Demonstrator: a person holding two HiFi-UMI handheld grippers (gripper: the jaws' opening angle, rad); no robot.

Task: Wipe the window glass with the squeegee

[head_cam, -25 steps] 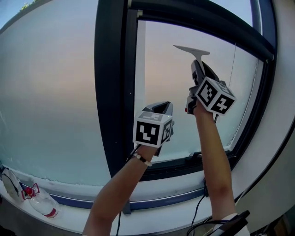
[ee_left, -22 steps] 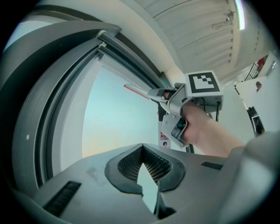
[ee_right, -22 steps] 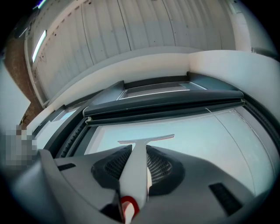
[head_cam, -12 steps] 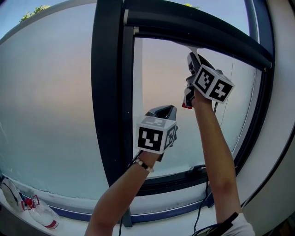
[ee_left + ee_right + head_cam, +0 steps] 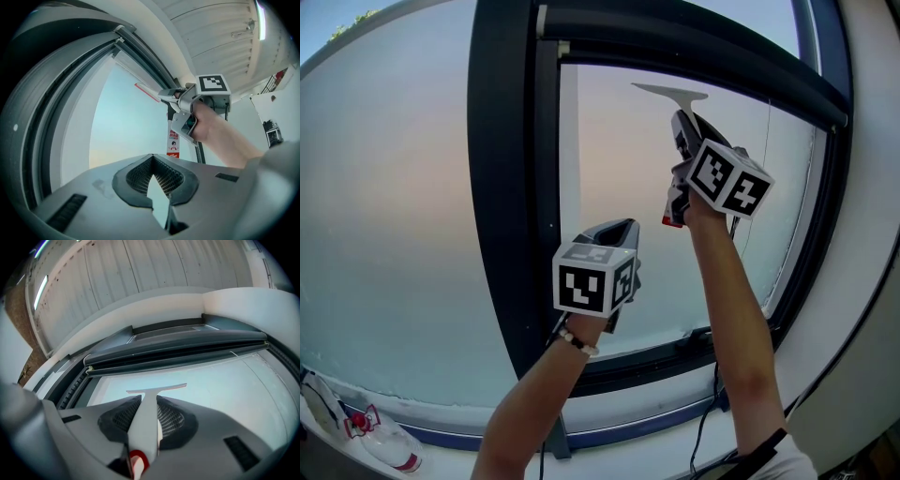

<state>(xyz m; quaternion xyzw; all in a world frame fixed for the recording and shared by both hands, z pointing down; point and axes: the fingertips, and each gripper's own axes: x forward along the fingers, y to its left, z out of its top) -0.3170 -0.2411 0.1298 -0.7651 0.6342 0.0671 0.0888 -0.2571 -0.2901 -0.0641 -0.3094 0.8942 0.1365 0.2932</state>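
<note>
My right gripper (image 5: 682, 131) is shut on the handle of a white squeegee (image 5: 670, 92), raised high against the window glass (image 5: 614, 178). The blade lies level just below the dark top frame bar (image 5: 703, 47). In the right gripper view the squeegee (image 5: 156, 390) stands up from between the jaws of the right gripper (image 5: 149, 403). A red tag (image 5: 173, 143) hangs from the handle end. My left gripper (image 5: 617, 231) hovers lower left of it, close to the glass, shut and holding nothing. The left gripper (image 5: 152, 160) looks up at the squeegee (image 5: 148, 93).
A thick dark vertical frame post (image 5: 502, 187) divides the frosted left pane (image 5: 384, 206) from the pane with the squeegee on it. The dark frame continues along the bottom (image 5: 656, 361) and right side (image 5: 825, 187). A plastic bottle (image 5: 382, 442) lies on the sill at lower left.
The squeegee rose until its blade was tucked under the top frame bar, then came back down a little and leftward. The left gripper drifted slightly down and left.
</note>
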